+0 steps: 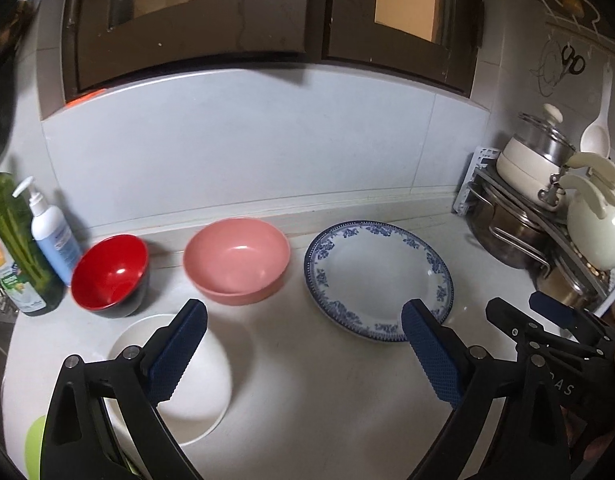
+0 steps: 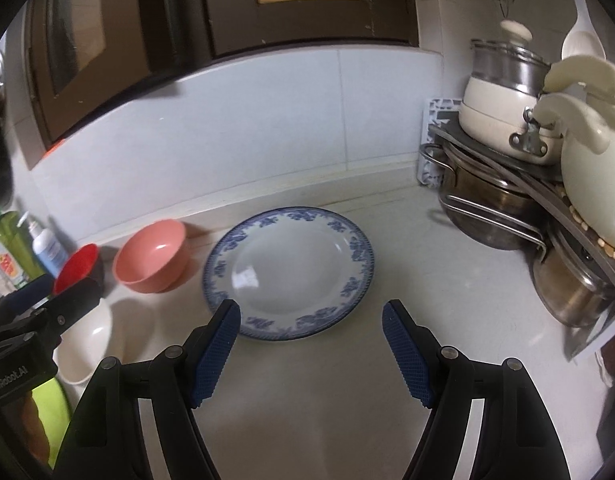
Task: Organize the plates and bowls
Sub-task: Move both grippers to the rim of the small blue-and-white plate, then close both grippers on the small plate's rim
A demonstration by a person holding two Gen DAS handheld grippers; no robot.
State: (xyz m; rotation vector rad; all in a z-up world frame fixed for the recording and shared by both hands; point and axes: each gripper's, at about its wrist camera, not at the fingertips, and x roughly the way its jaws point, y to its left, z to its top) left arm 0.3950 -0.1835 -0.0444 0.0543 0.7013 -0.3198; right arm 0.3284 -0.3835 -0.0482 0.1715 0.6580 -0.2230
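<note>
While both empty: pink bowl [image 1: 236, 260] beside blue-rimmed plate [image 1: 378, 280].

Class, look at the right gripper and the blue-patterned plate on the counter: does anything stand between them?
Nothing visible does. The right gripper is open and empty, and only bare counter lies between it and the plate. The pink bowl sits off to the plate's left, clear of that path.

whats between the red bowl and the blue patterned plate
The pink bowl sits between the red bowl and the blue patterned plate, in a row along the back of the counter. Both wrist views show it.
</note>
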